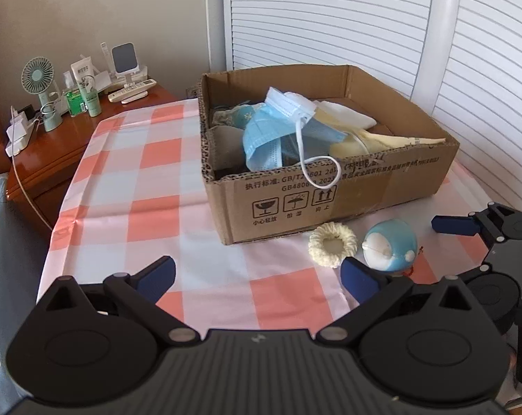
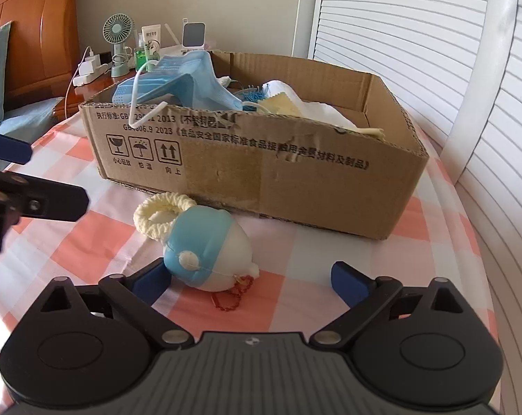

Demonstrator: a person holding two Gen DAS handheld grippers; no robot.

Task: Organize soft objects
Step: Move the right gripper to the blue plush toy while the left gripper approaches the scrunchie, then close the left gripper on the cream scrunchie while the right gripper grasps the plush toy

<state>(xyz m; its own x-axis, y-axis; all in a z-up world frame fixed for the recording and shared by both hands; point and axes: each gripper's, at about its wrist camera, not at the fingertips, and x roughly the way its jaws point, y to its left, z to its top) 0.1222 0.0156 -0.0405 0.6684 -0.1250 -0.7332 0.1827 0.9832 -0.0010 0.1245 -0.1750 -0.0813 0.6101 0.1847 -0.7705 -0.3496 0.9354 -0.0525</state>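
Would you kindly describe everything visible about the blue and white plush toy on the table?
The plush toy is a rounded, soft-looking ball, pale blue on top and cream-white below, with a small white nub stitched on the blue part and another at its white end. A short red bead chain trails from it onto the checked tablecloth. It lies on its side in front of the cardboard box, beside a cream scrunchie; whether they touch is unclear. The right gripper is open, its left finger at the toy's side.

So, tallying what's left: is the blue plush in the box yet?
Out. The blue plush lies on the tablecloth before the cardboard box.
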